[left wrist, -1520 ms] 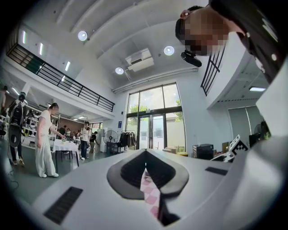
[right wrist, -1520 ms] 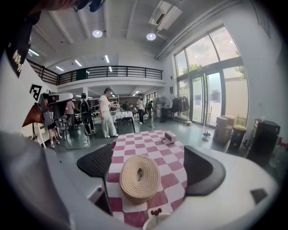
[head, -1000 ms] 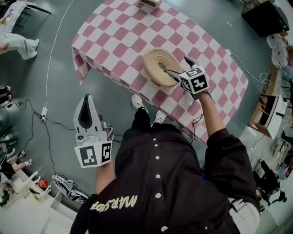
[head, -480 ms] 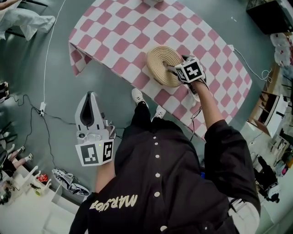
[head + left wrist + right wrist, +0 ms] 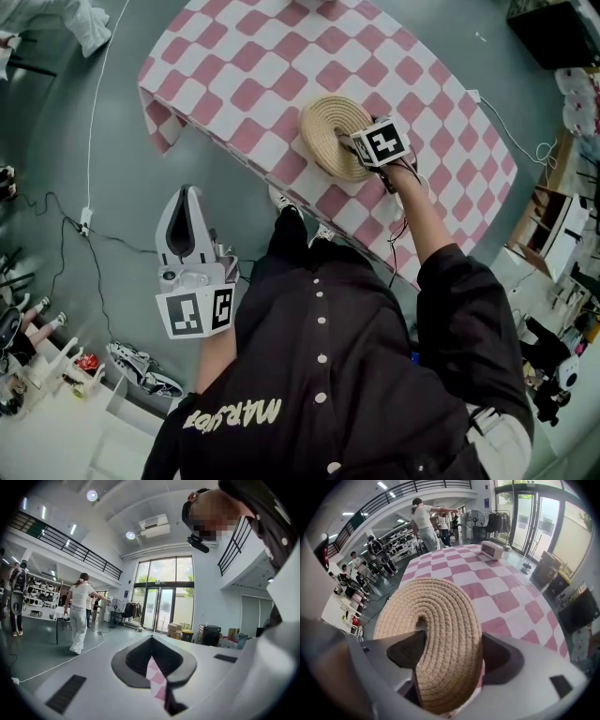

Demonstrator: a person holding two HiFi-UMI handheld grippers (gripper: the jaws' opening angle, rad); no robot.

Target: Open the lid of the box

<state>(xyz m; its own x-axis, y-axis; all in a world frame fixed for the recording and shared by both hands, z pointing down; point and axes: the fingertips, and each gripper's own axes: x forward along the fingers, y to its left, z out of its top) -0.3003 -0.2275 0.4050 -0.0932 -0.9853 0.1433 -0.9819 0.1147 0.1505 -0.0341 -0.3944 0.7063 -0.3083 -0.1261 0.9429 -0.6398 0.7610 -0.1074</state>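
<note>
Now: right gripper (image 5: 450,656), jaws closing across 1 side of round tan coiled-rope lid (image 5: 440,620), pads touching; lift looks ready. Left gripper (image 5: 152,641), jaws together, empty.

A large, high-ceilinged hall, used as a studio or workshop, is shown. This is indicated by a railed mezzanine (image 5: 61,541), tall glass doors (image 5: 164,597), a ceiling air-conditioning unit (image 5: 154,526), a grey floor (image 5: 84,141) crossed by cables (image 5: 98,112), and stacked cardboard boxes (image 5: 176,629).
</note>
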